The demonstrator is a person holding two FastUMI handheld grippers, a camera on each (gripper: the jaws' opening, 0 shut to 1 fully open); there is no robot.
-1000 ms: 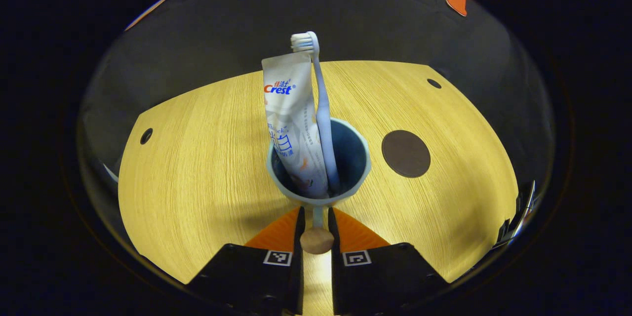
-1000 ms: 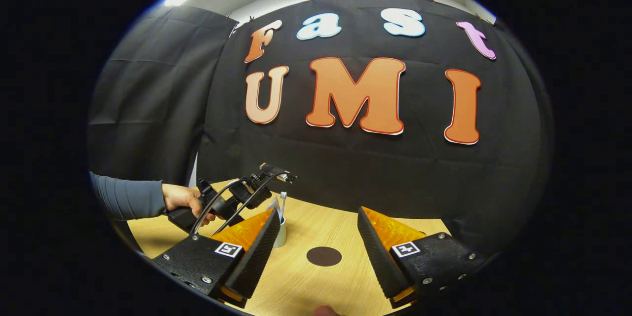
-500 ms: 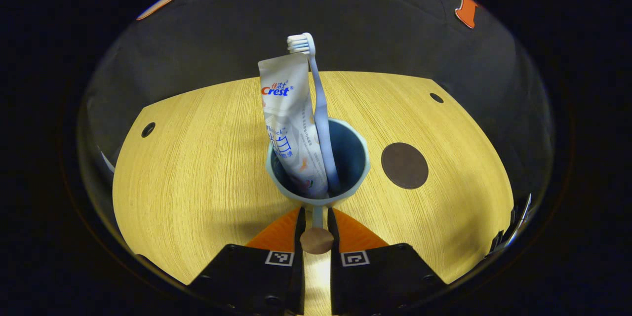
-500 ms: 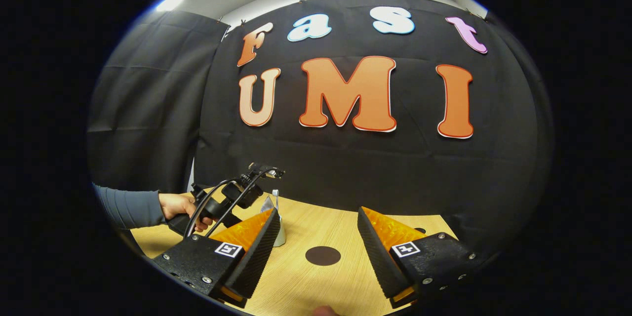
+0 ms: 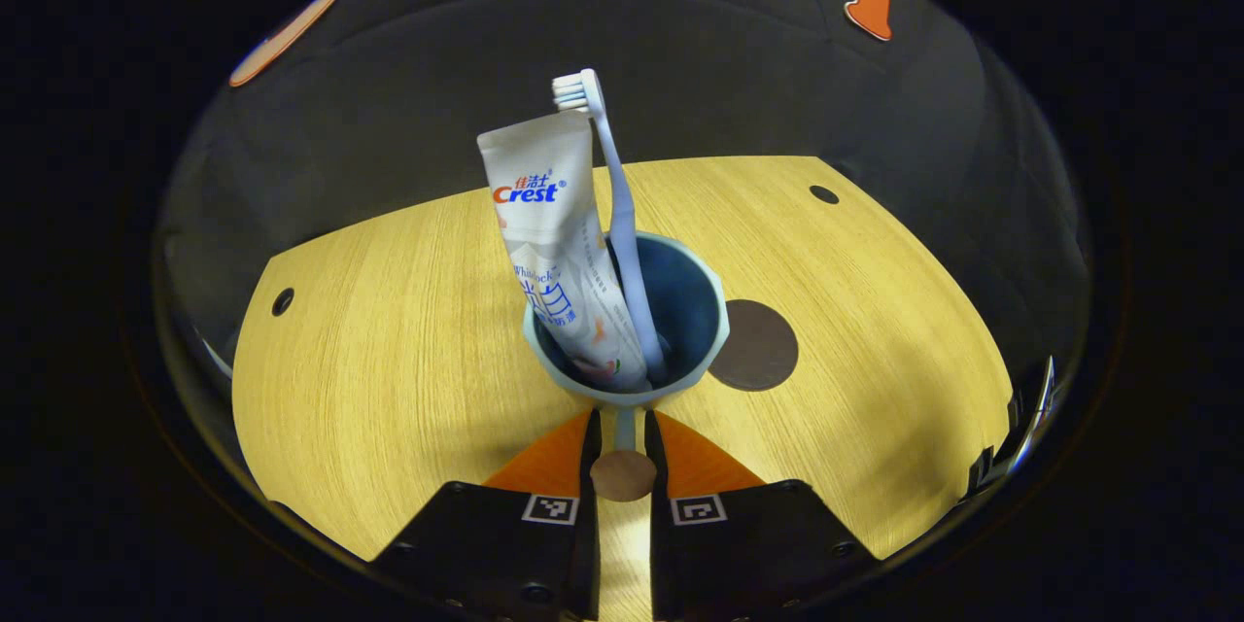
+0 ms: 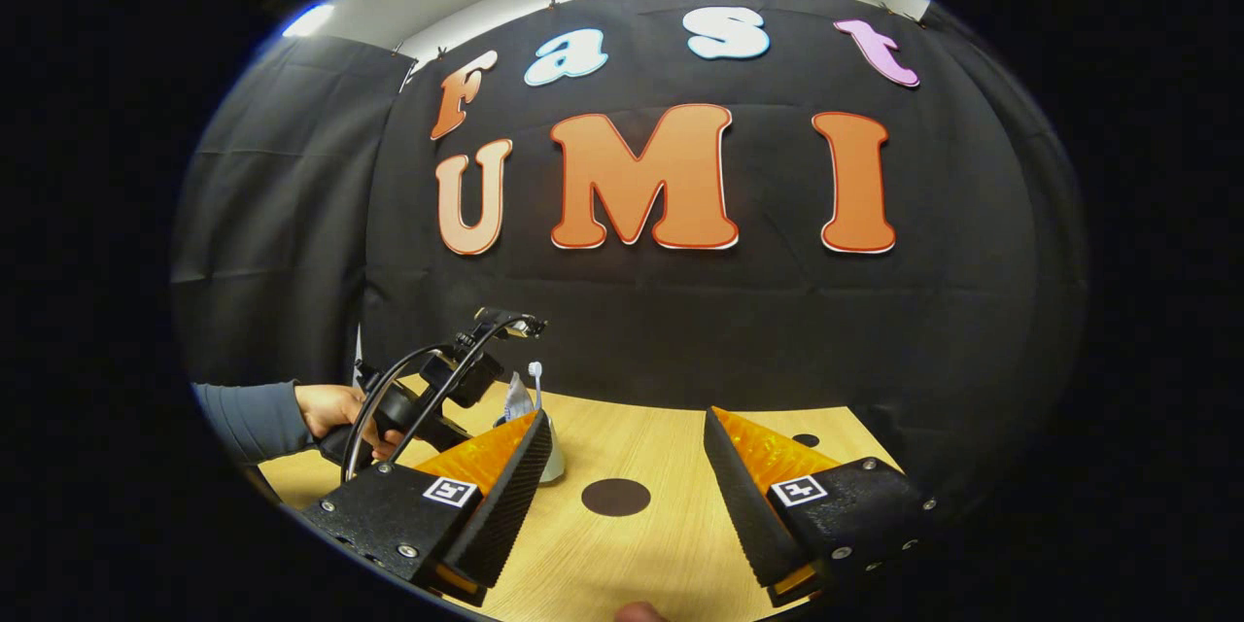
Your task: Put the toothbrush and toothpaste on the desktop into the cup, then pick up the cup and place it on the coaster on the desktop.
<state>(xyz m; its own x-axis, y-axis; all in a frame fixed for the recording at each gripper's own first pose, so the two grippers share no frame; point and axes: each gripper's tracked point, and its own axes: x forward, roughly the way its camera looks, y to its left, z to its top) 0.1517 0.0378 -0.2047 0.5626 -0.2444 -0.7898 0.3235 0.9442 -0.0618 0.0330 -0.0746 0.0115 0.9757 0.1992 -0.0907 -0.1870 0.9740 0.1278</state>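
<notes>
In the left gripper view, the left gripper (image 5: 622, 442) sits nearest, its fingers drawn close together and pinching the cup's thin handle between them. Just past the fingertips is the cup (image 5: 692, 350), pale blue outside and darker inside. The toothpaste (image 5: 554, 233) stands in it, leaning left, with the toothbrush (image 5: 614, 214) beside it, bristles up and turned left. The cup's right side overlaps the near edge of the dark round coaster (image 5: 763, 345); whether the cup touches the desk (image 5: 389, 340) cannot be told. The wooden desk spreads around them, with small dark holes near its far corners.

In the right gripper view, the right gripper (image 6: 622, 496) is spread wide with nothing between its fingers, above the desk (image 6: 632, 554). Beyond them lies the coaster (image 6: 615, 497). Left of it, partly behind the left finger, is the cup (image 6: 554, 457) with the toothbrush (image 6: 535, 379) sticking up. Further left, a hand (image 6: 330, 408) in a grey sleeve grips the other tool.
</notes>
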